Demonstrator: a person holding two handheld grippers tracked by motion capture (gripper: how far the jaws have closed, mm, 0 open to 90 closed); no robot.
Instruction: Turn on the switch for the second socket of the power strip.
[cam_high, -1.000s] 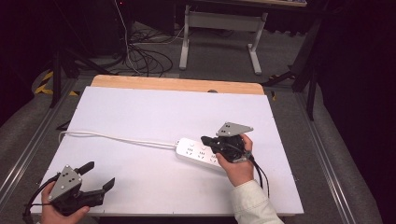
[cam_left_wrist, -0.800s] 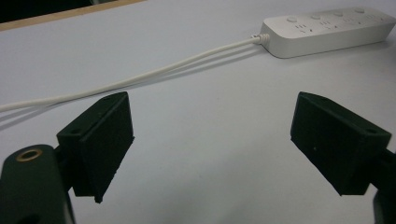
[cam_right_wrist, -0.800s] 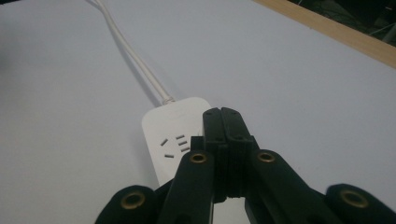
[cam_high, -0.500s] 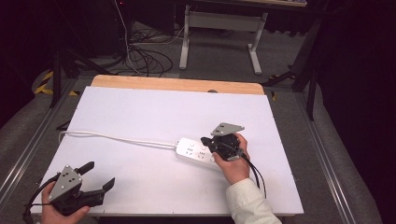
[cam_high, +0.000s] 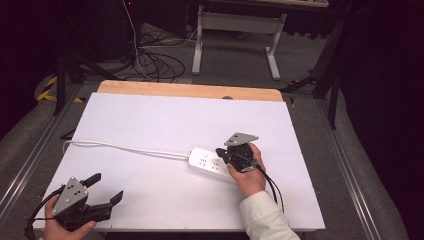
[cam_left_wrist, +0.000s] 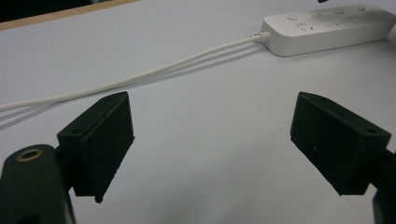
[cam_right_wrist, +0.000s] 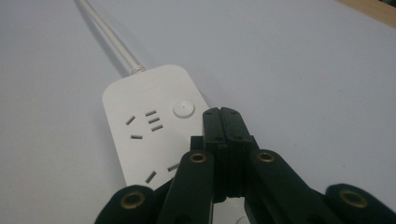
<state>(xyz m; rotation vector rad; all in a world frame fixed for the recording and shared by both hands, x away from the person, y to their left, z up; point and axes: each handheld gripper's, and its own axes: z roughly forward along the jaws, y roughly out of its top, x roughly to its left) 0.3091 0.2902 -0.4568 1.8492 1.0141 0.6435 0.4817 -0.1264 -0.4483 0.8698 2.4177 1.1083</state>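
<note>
One white power strip (cam_high: 210, 163) lies right of centre in the high view, and I have the right gripper (cam_right_wrist: 223, 116), jaws pressed together into a blunt tip, just beside its round button (cam_right_wrist: 183, 108), I judge to press it. I keep the left gripper (cam_high: 102, 187) spread and empty at lower left, clear of the cord (cam_high: 125, 147).

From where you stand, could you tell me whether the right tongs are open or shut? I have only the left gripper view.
Observer: The right tongs are shut, jaws pressed together with nothing between them.
Operator: Thank you. Where are their tips?
Observer: In the right gripper view they sit right beside the round button at the cord end of the white plastic power strip. I cannot tell whether they touch it.
Operator: And where are my left tongs on the table?
Observer: The high view shows the left tongs at the near left corner of the white table top, well apart from the strip.
</note>
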